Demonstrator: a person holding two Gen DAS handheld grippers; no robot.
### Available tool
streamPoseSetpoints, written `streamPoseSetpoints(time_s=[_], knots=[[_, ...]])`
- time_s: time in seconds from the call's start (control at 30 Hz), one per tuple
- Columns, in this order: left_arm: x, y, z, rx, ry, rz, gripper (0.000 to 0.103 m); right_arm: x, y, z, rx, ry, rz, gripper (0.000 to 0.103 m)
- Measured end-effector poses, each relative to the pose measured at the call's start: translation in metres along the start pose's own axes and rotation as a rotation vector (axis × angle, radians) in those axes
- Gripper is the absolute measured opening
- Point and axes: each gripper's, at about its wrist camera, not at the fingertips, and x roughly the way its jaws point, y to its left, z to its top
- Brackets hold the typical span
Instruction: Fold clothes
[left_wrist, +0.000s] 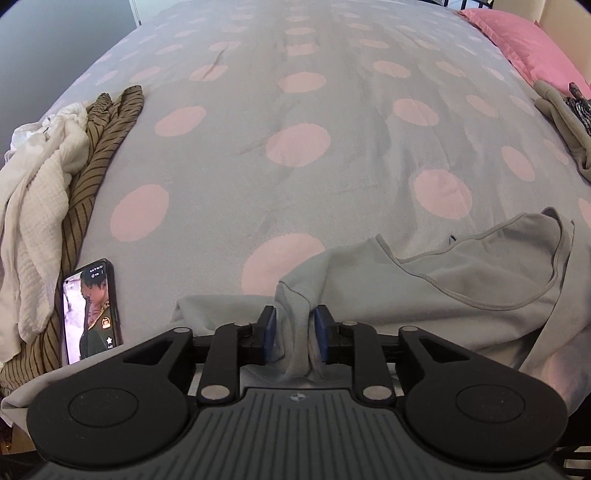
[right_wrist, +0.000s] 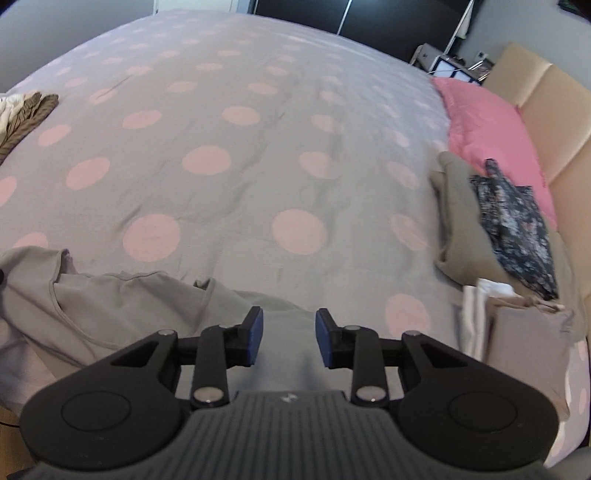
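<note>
Almost no text can be read here. The black smartphone with lit screen (left_wrist: 92, 310), lying on the grey bed cover with pink dots (left_wrist: 295, 110), shows a video pic with tiny white status characters at the top of the screen and some small icons w/ captions at the lower right, incl. a star shape; all too small to read. The dark ribbed gripper body (left_wrist: 299, 424) has a small round emblem, no letters legible.

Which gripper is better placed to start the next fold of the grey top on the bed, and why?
Left. The left gripper is already clamped on a bunch of the grey top, while the right gripper is open, holding nothing.
</note>
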Motion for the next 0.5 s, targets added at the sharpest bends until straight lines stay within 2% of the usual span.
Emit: streamPoseSetpoints(time_s=[0.13,0.23,0.27,0.4,0.43,0.5], knots=[[0.004,-0.003,0.0,0.019,0.012,-0.001,0.023,0.032,0.012,0.005,0.053,0.074,0.097,0.034],[0.007,-0.005,-0.001,0.034,0.021,-0.003,0.023,0.05,0.023,-0.003,0.025,0.161,0.093,0.033],[0.008,-0.006,-0.001,0.039,0.024,-0.003,0.018,0.054,0.025,-0.008,0.015,0.189,0.088,0.032],[0.012,-0.009,-0.001,0.058,0.035,-0.004,0.006,0.062,0.016,-0.03,0.074,0.295,0.117,0.008],[0.013,-0.01,-0.001,0.063,0.038,-0.005,0.005,0.063,0.013,-0.036,0.083,0.317,0.121,0.004],[0.012,-0.012,-0.002,0.082,0.037,-0.001,0.004,0.058,0.012,-0.046,0.093,0.333,0.122,0.003]])
